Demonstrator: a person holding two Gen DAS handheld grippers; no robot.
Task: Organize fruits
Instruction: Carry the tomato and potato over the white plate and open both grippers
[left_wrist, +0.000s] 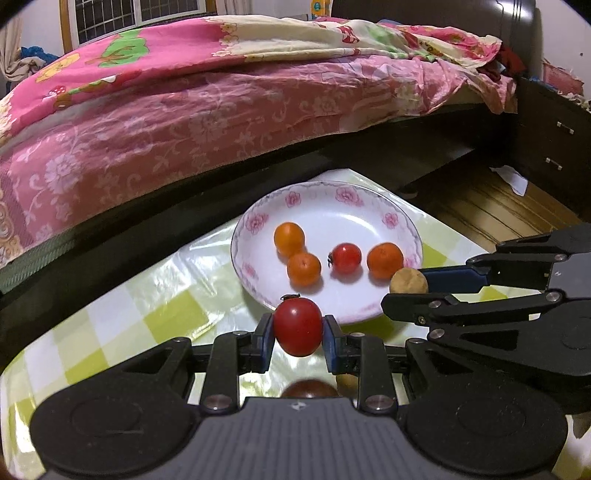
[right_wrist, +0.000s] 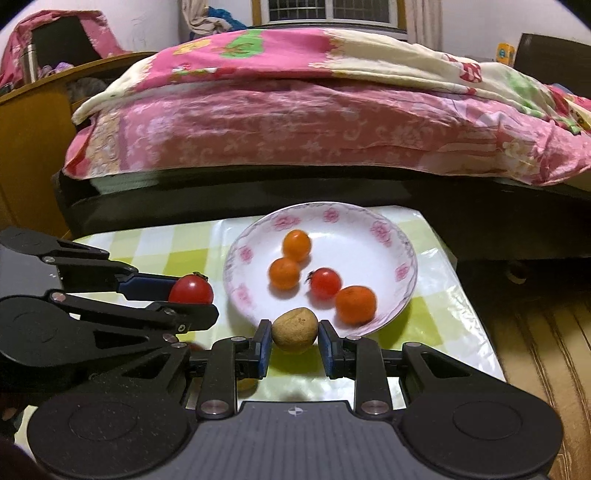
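Bedroom; low table (left_wrist: 122, 306) with a green-and-white checked plastic cover sits right up against a bed (left_wrist: 221, 110) with pink floral bedding.

Left gripper (left_wrist: 298, 332): jaws closed on a red tomato (left_wrist: 298, 326), both blue pads pressing its sides, stem end up. It's held off the cover, just short of the plate's near rim.

Right gripper (right_wrist: 294, 336): jaws closed on a small tan-brown fruit (right_wrist: 294, 328) (kind unclear, rough matte skin), pads touching both sides. Also off the cover, at the near rim of the plate.

The 2 grippers sit side by side, close together; each shows in the other's camera, angled in toward the plate.

White plate (left_wrist: 369, 195) with pink flower border sits toward the far edge of the table, near the bed. Already in it, 4 pieces:
- 2 oranges touching each other on the left (left_wrist: 289, 238) (left_wrist: 303, 269)
- 1 small red tomato (left_wrist: 346, 257) in the middle, stem pointing left
- 1 orange (left_wrist: 385, 260) on the right, near that tomato

Wood-tone floor (left_wrist: 498, 210) to the right of the table, dark drawer unit (left_wrist: 554, 140) beyond it.
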